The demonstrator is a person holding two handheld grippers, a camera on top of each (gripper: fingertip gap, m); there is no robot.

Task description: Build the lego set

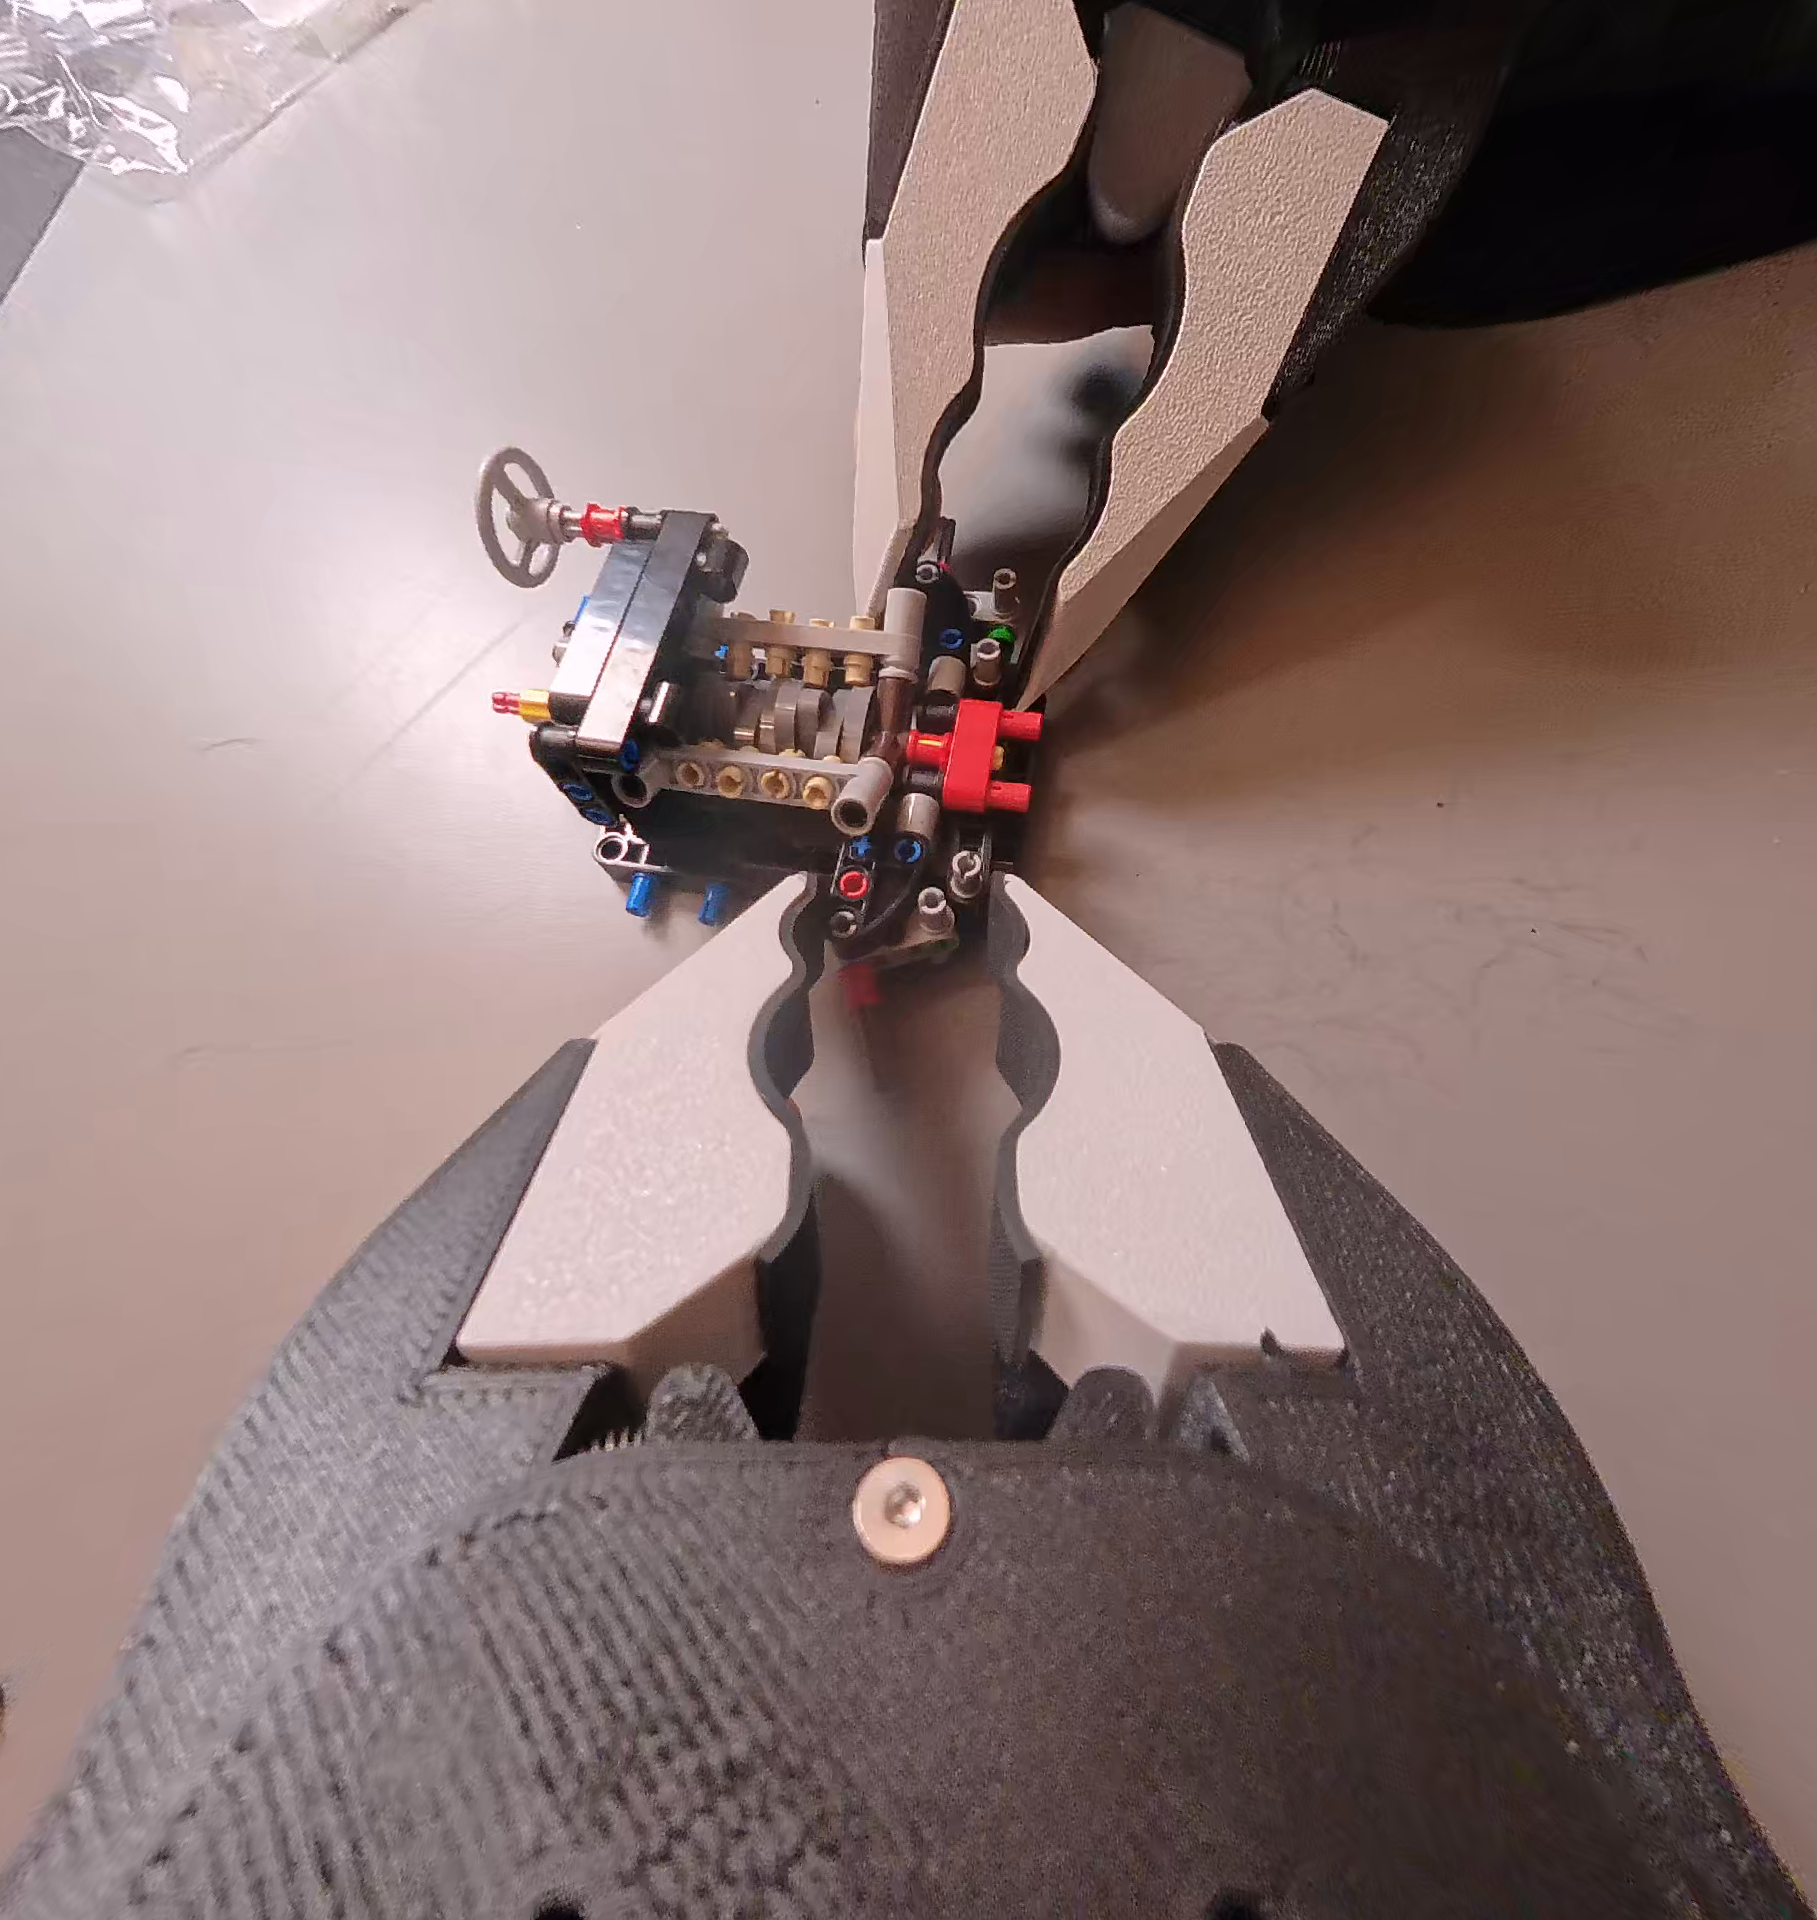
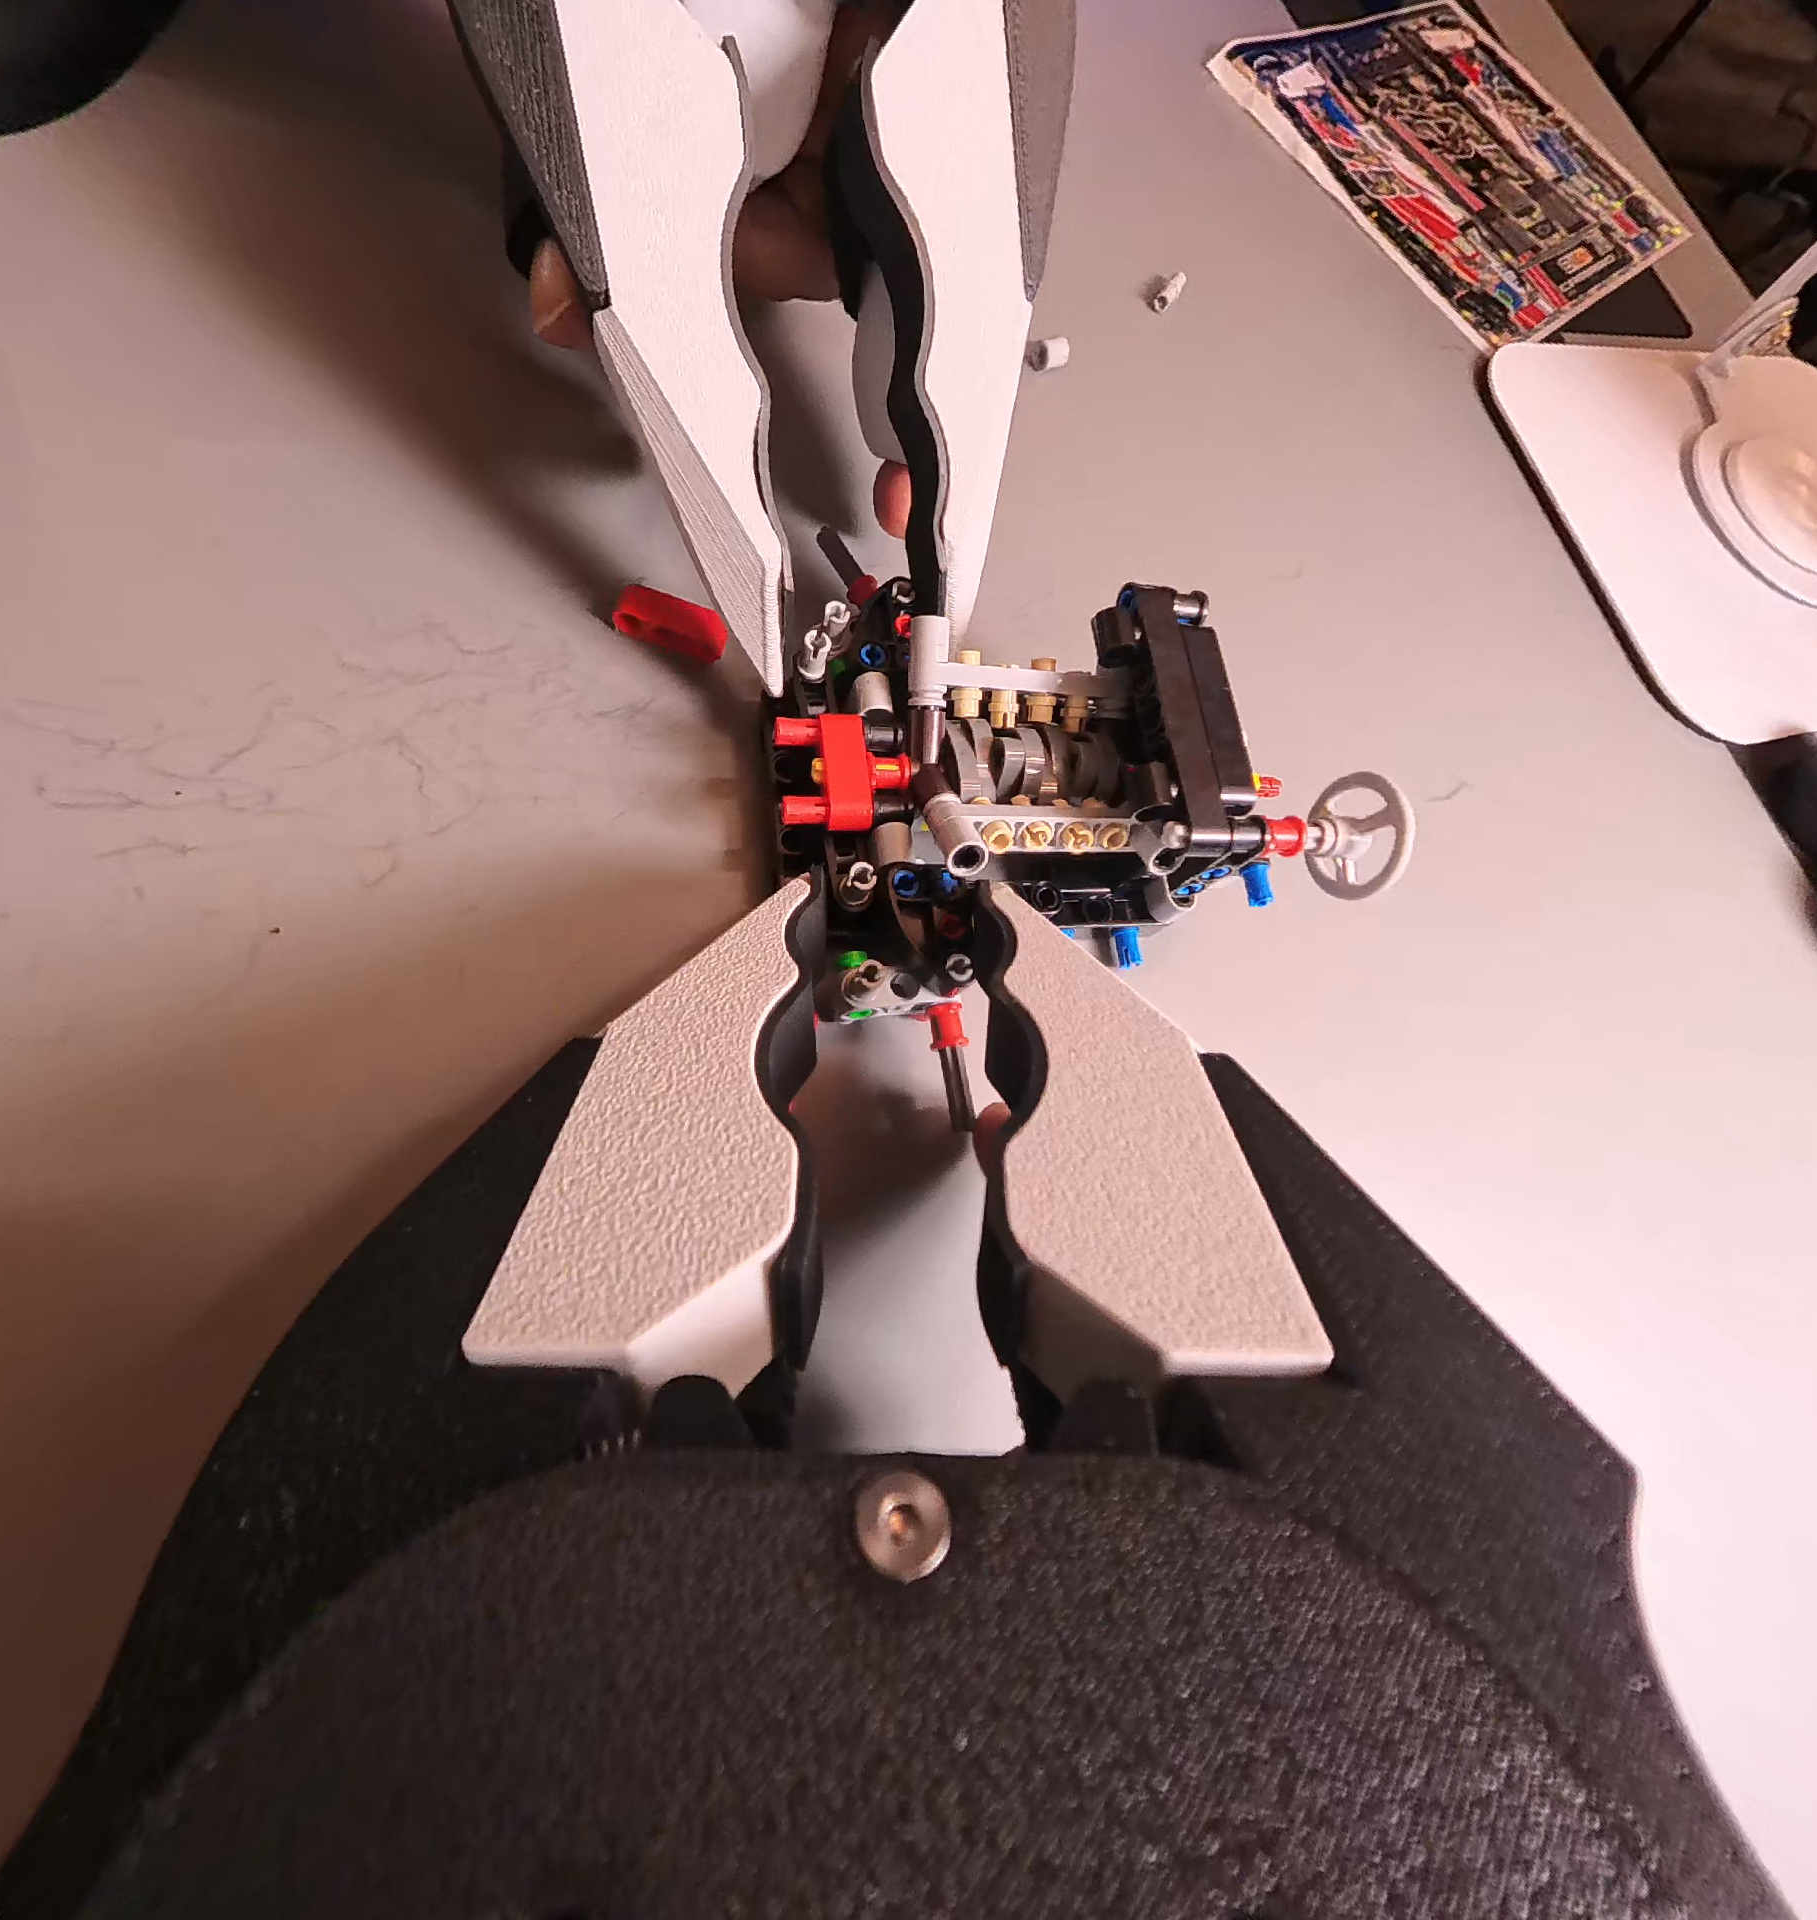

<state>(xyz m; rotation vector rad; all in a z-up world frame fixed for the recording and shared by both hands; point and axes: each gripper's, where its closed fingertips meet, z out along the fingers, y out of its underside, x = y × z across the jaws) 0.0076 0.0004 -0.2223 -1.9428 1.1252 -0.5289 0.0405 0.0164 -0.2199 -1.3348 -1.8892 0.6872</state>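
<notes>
Your left gripper (image 1: 899,914) jaws clamped on near end of model (image 1: 769,717); your right gripper (image 2: 896,920) jaws clamped on opposite end. Model between both, on or just above counter (image 1: 1455,831), cannot tell which. Grey wheel (image 2: 1359,834) sticks out on 1 side. Loose red piece (image 2: 670,620), 2 grey pins, booklet (image 2: 1444,166) on counter.

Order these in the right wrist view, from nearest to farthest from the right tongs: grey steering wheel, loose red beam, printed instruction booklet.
1. Loose red beam, left on the table.
2. Grey steering wheel, right end of the model.
3. Printed instruction booklet, far upper right.
</notes>
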